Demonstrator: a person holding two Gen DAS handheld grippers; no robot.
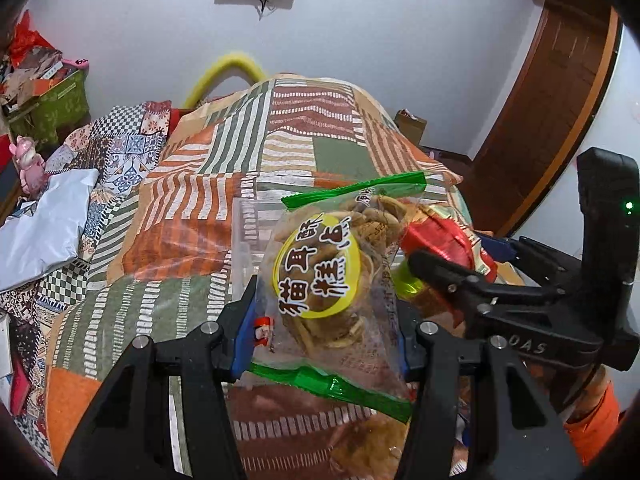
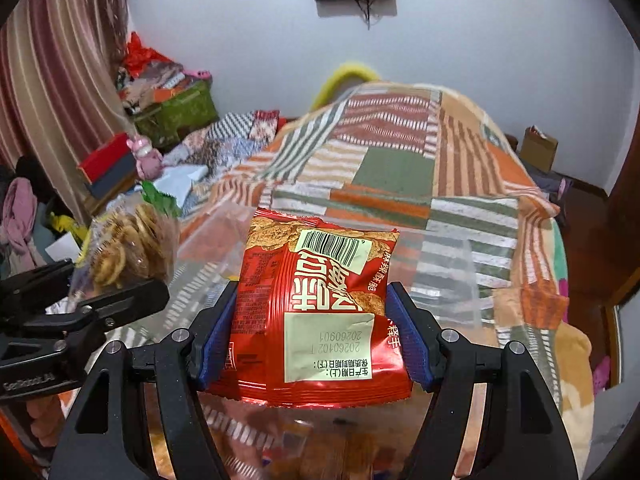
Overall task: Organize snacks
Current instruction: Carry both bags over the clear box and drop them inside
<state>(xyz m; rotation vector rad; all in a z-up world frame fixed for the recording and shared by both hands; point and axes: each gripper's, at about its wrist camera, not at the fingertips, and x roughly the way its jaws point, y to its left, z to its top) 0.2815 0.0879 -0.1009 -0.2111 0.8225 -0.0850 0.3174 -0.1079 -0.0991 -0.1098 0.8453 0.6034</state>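
Note:
My left gripper (image 1: 324, 312) is shut on a clear bag of brown biscuits (image 1: 320, 276) with green ends and a yellow label, held above the bed. My right gripper (image 2: 310, 332) is shut on a red snack packet (image 2: 316, 312) with a barcode and a date sticker. Each gripper shows in the other's view: the right one with its red packet (image 1: 440, 240) just right of the biscuit bag, the left one with the biscuit bag (image 2: 128, 244) at the left. A clear plastic box (image 1: 250, 236) lies on the bed behind and below both packs; it also shows in the right wrist view (image 2: 444, 264).
A patchwork blanket (image 1: 224, 184) covers the bed. More snack packs (image 1: 364, 448) lie low near the front. A white bag (image 1: 44, 224), a pink toy (image 1: 30, 164) and a green box of clutter (image 1: 52, 108) are at the left. A cardboard box (image 2: 538, 148) and a wooden door (image 1: 560, 100) are at the right.

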